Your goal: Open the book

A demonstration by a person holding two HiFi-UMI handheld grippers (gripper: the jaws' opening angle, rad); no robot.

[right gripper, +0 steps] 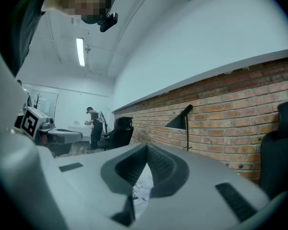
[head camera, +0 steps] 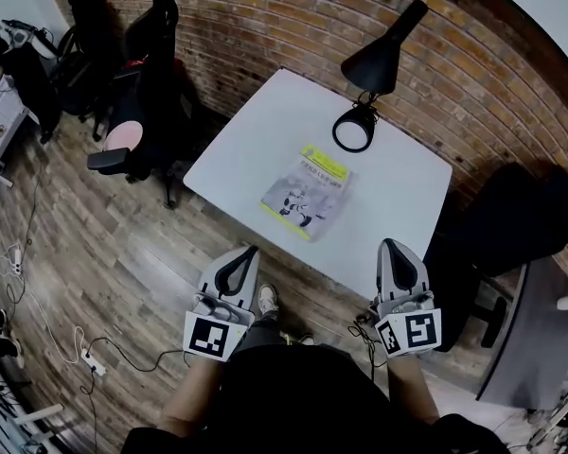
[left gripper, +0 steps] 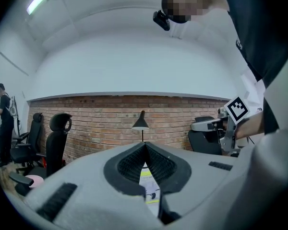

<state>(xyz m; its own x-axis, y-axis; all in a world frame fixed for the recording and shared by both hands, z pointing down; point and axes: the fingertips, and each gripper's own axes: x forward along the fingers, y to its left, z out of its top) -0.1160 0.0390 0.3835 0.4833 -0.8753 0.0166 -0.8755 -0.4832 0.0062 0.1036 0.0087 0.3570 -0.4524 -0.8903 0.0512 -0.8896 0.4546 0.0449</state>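
Observation:
A closed book [head camera: 308, 195] with a yellow-green band and a drawn cover lies flat on the white table [head camera: 256, 130], near its front edge. Both grippers hover short of that edge, pointing level toward the table. My left gripper [head camera: 250, 251] is shut and empty, below and left of the book. My right gripper [head camera: 389, 245] is also shut and empty, to the book's lower right. In the left gripper view the closed jaws meet at the left gripper [left gripper: 145, 145], with a strip of the book [left gripper: 149, 183] showing beneath them. In the right gripper view the right gripper [right gripper: 147, 147] has part of the book [right gripper: 143, 186] under its jaws.
A black desk lamp [head camera: 371, 76] stands on the table behind the book, against the brick wall [head camera: 265, 26]. Black office chairs [head camera: 137, 74] stand at the left, another dark chair [head camera: 511, 220] at the right. Cables [head camera: 85, 353] lie on the wood floor. A person [right gripper: 93, 123] stands far off.

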